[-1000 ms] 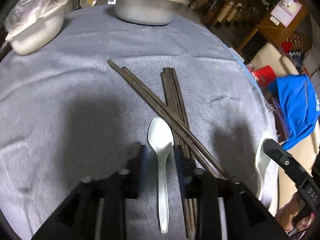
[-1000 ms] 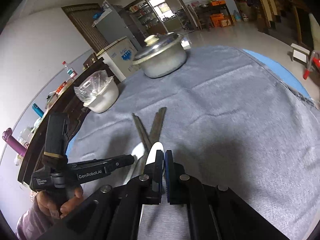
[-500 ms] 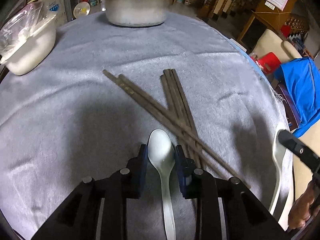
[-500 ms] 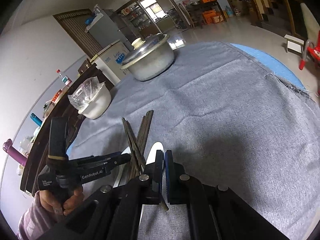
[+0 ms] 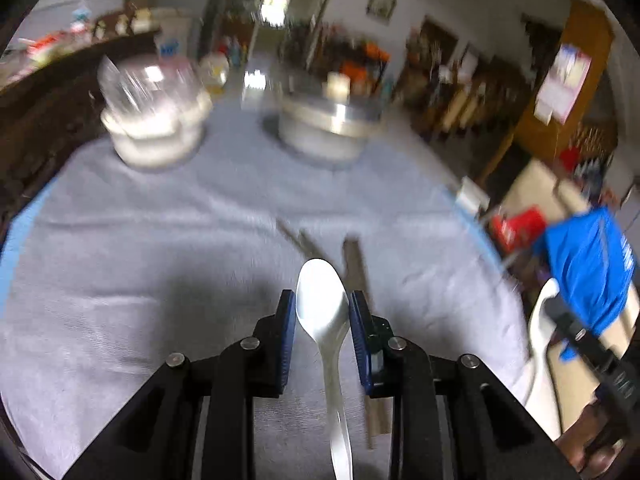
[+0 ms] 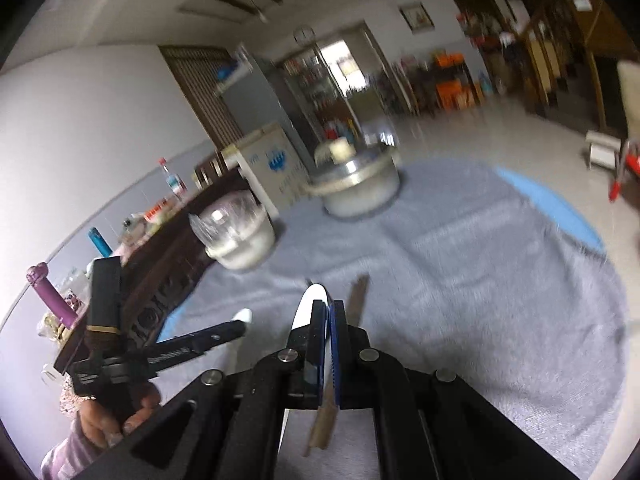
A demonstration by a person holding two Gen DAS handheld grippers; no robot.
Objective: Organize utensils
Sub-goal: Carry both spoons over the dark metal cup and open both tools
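Nothing can be read with certainty; both views are blurred. In the right wrist view the left gripper carries white lettering along its arm, too smeared to make out. The white cabinet behind the pot bears a blue emblem with illegible marks beneath.

Bare grey cloth lies wide left of the chopsticks. A pot and bowl stand well beyond them.

white spoon, grey tablecloth, dark brown chopsticks, blue-padded tongs
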